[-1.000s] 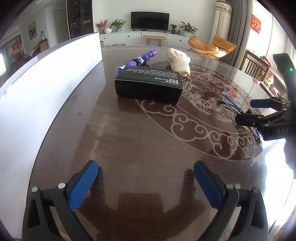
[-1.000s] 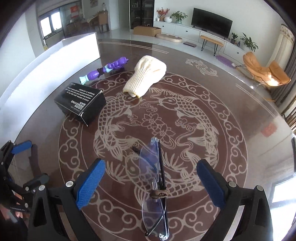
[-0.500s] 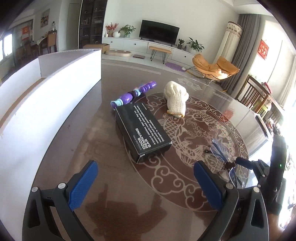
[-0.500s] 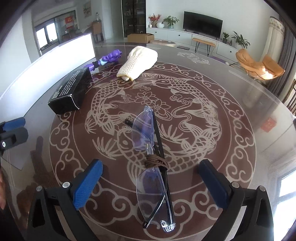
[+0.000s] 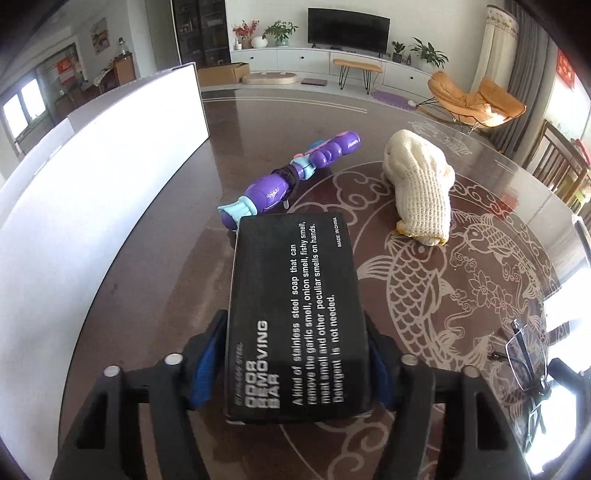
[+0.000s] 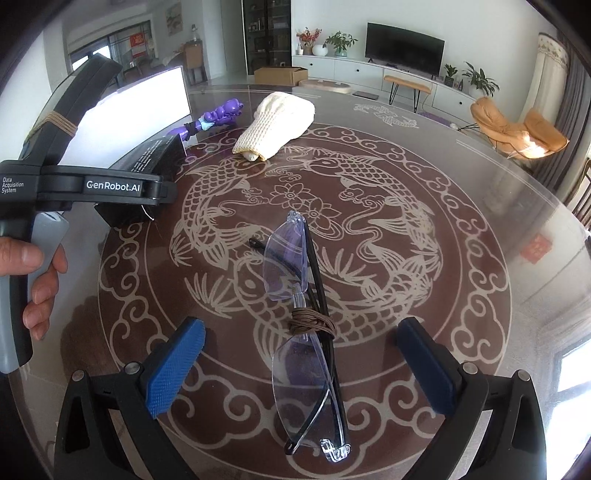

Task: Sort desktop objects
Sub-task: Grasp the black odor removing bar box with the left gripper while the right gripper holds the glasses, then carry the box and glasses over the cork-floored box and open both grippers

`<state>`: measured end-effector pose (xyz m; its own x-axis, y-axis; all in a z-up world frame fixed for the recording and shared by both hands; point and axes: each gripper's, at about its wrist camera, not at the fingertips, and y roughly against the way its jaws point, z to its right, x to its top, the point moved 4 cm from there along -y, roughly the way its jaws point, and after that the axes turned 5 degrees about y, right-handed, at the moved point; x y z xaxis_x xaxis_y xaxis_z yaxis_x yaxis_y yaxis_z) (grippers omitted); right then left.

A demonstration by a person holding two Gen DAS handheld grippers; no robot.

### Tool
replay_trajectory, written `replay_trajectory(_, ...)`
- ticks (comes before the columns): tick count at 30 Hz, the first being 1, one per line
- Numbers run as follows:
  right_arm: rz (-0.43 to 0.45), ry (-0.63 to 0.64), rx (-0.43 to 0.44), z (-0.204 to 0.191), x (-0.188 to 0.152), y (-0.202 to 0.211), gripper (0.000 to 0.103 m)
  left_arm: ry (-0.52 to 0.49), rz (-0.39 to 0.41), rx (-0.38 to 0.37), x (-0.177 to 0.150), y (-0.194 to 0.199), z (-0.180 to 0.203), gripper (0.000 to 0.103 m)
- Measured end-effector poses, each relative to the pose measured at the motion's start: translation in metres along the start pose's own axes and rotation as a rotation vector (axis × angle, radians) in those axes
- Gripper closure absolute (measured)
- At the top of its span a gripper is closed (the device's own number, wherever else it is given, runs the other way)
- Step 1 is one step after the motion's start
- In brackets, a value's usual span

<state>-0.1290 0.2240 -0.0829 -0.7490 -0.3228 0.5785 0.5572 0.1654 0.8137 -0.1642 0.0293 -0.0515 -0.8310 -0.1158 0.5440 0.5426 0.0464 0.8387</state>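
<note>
Left gripper (image 5: 295, 365) jaws clamped on the black box (image 5: 295, 314).
Right gripper (image 6: 299, 365) jaws apart, straddling the folded glasses (image 6: 306, 332) on the tabletop (image 6: 480, 258).

Both wrist views look low and close across the round table (image 6: 461, 192), sharing the glasses (image 6: 306, 325).

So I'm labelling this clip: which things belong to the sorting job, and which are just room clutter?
Job: black box in left gripper; glasses; purple toy; knit glove; white bin.
Background: TV; orange chair; cardboard box.
</note>
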Motion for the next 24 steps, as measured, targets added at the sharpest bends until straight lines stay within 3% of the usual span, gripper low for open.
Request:
replay_trajectory(8,0.006,-0.027,0.051,0.006,0.003,0.004,0.0,-0.084,0.027,-0.065,-0.056,0.044,-0.034,0.045)
replay_trajectory(10,-0.05,0.013,0.051,0.005,0.008,0.002,0.015,-0.085,0.042,-0.071,-0.065,0.057,-0.047,0.045)
replay_trajectory(11,-0.064,0.036,0.044,0.003,0.012,0.003,0.033,-0.074,0.048,-0.08,-0.067,0.063,-0.054,0.045)
replay_trajectory(13,-0.099,0.065,0.047,-0.001,0.015,0.004,0.054,-0.041,0.062,-0.113,-0.069,0.077,-0.066,0.045)
replay_trajectory(14,-0.115,0.072,0.045,-0.002,0.017,0.004,0.073,-0.027,0.072,-0.131,-0.068,0.085,-0.069,0.045)
replay_trajectory(15,-0.132,0.08,0.041,-0.003,0.018,0.005,0.079,-0.016,0.088,-0.148,-0.069,0.095,-0.073,0.045)
replay_trajectory(20,-0.122,0.101,0.023,-0.019,0.031,0.026,0.081,0.017,0.188,-0.221,-0.053,0.151,-0.1,0.045)
replay_trajectory(24,-0.051,0.042,0.097,-0.043,0.068,0.055,0.081,0.057,0.225,-0.209,-0.03,0.179,-0.144,0.045)
